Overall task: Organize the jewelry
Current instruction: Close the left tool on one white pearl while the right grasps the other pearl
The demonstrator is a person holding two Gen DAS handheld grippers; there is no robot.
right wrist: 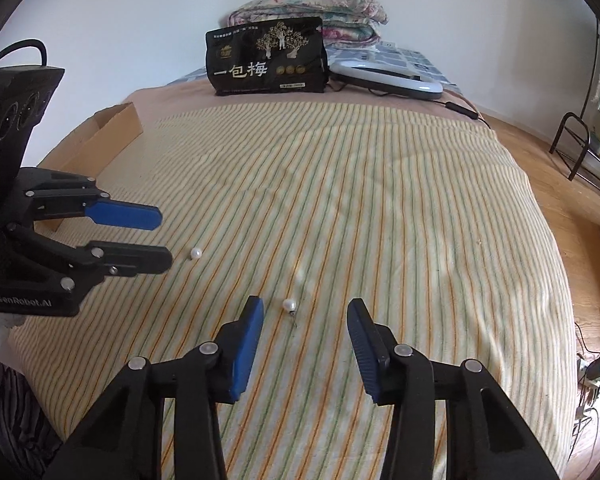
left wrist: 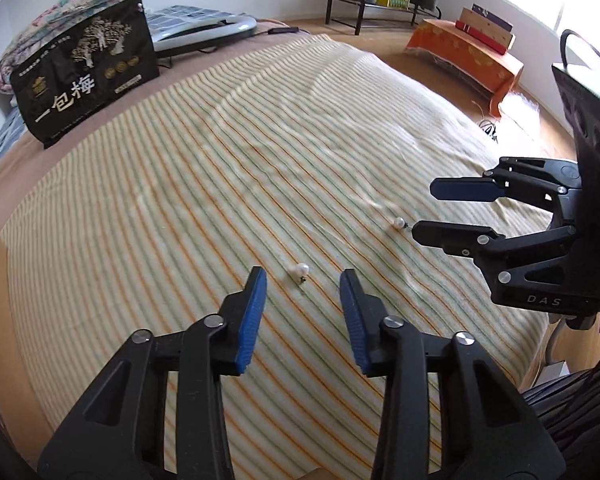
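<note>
Two white pearl earrings lie on a striped blanket (left wrist: 220, 184). In the left wrist view one pearl earring (left wrist: 302, 269) lies just ahead of my open, empty left gripper (left wrist: 303, 280). The other pearl earring (left wrist: 399, 223) lies by the tip of my right gripper (left wrist: 424, 212), which is open and empty. In the right wrist view that second earring (right wrist: 289, 304) lies between and just ahead of my right gripper (right wrist: 306, 310) fingertips. The first earring (right wrist: 196, 253) lies just beyond my left gripper (right wrist: 164, 236).
A black snack bag (left wrist: 86, 76) (right wrist: 266, 58) stands at the bed's far end, with folded quilts (right wrist: 312, 8) and a grey device (right wrist: 388, 76) behind. A cardboard box (right wrist: 100, 140) lies at the bed's left side. An orange-covered bench (left wrist: 464, 56) stands on the wooden floor.
</note>
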